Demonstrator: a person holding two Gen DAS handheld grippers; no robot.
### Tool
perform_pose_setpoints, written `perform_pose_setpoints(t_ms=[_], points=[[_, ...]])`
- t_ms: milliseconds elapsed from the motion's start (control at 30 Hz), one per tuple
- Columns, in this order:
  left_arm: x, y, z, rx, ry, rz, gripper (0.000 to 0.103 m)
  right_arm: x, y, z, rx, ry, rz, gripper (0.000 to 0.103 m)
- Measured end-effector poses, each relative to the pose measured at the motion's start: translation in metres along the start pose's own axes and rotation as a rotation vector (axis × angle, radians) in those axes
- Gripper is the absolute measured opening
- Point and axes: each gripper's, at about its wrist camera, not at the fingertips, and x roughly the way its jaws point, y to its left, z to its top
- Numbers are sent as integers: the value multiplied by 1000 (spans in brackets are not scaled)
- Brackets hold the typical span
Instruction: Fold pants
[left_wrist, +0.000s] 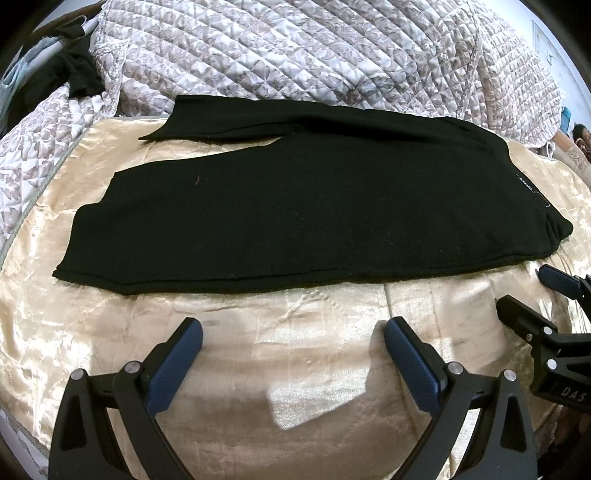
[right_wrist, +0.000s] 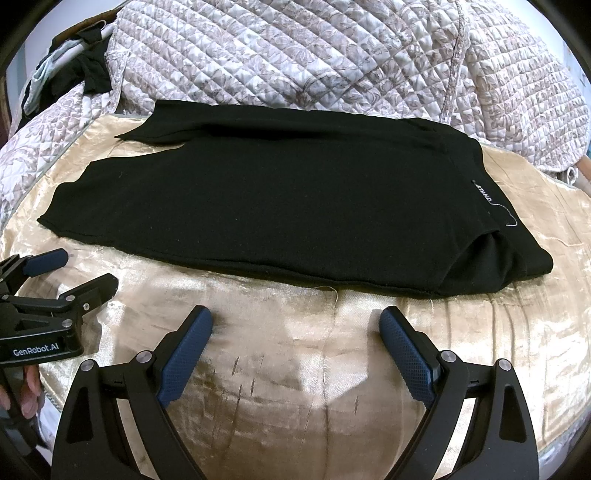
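Note:
Black pants (left_wrist: 314, 218) lie flat on a gold satin cloth (left_wrist: 295, 354), waistband to the right, leg ends to the left, one leg partly over the other. They also show in the right wrist view (right_wrist: 277, 206), with a white label at the waistband (right_wrist: 484, 194). My left gripper (left_wrist: 293, 332) is open and empty, just short of the pants' near edge. My right gripper (right_wrist: 295, 325) is open and empty, also short of the near edge. The right gripper shows at the right of the left wrist view (left_wrist: 532, 291); the left gripper shows at the left of the right wrist view (right_wrist: 86, 271).
A quilted floral bedspread (left_wrist: 295, 55) is heaped behind the pants. Dark clothing (left_wrist: 77, 70) lies at the far left. The gold cloth (right_wrist: 325, 387) spreads in front of both grippers.

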Motion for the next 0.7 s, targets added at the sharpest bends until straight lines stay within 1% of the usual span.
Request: perform_pose_setpoints(t_ms=[700], points=[[-2,2,2,-11,-12,-23,100,-2,-2,-3,-2,-6,9,92]])
